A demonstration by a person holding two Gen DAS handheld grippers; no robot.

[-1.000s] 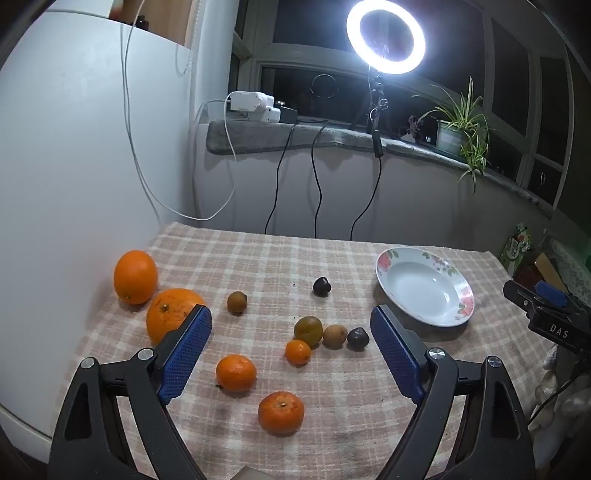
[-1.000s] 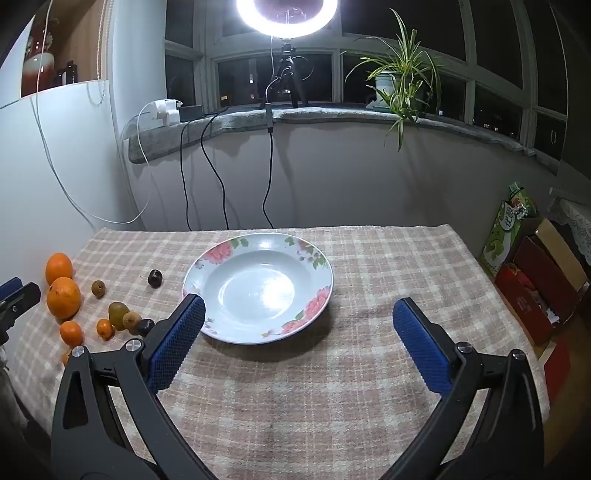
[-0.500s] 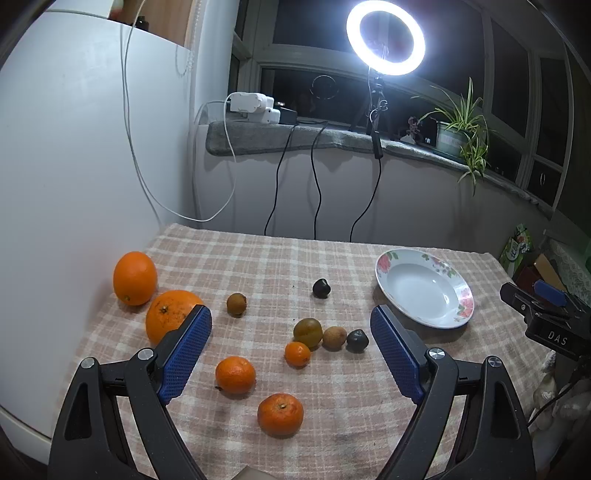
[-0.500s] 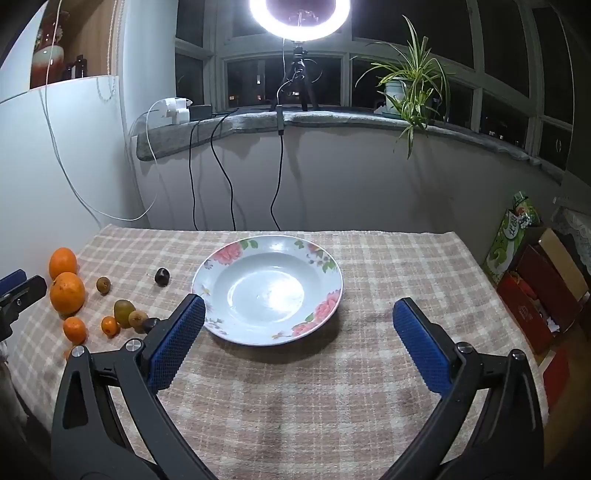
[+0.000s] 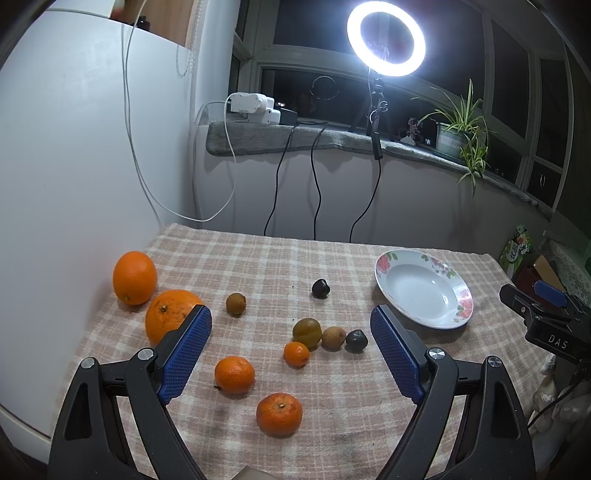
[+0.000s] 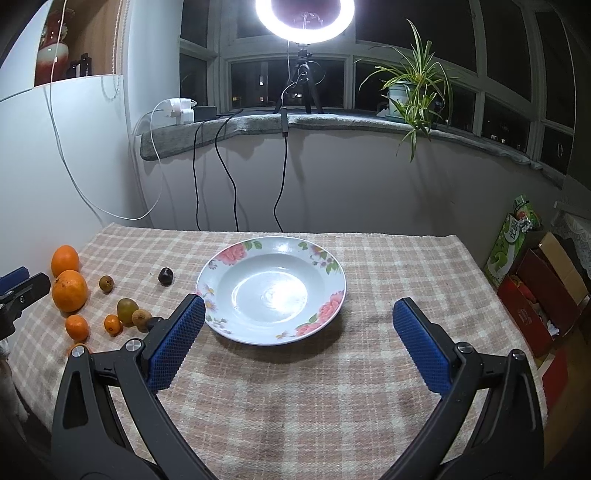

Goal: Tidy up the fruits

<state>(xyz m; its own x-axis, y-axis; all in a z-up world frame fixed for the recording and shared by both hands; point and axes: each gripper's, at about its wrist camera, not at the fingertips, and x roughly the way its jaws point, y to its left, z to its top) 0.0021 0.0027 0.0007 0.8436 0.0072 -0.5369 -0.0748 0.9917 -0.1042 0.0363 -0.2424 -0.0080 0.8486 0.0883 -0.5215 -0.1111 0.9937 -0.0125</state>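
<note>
A white floral plate (image 6: 271, 291) (image 5: 424, 288) sits empty on the checked tablecloth. Left of it lie loose fruits: two big oranges (image 5: 135, 277) (image 5: 170, 319), three small mandarins (image 5: 234, 373) (image 5: 279, 413) (image 5: 296, 353), a green-yellow fruit (image 5: 307, 331), brown small fruits (image 5: 333, 336) (image 5: 236, 304) and two dark ones (image 5: 355, 339) (image 5: 320, 288). My left gripper (image 5: 291, 354) is open and empty, above the mandarins. My right gripper (image 6: 297, 345) is open and empty, just in front of the plate.
A white cabinet wall (image 5: 74, 177) bounds the table's left side. Cables (image 6: 221, 177) hang from the window sill behind, with a ring light (image 6: 304, 18) and a plant (image 6: 413, 88). Boxes (image 6: 535, 280) stand on the floor at the right.
Both grippers have drawn back and tilted slightly, so the fruits and the plate sit a little lower and farther in view. Nothing on the table has moved.
</note>
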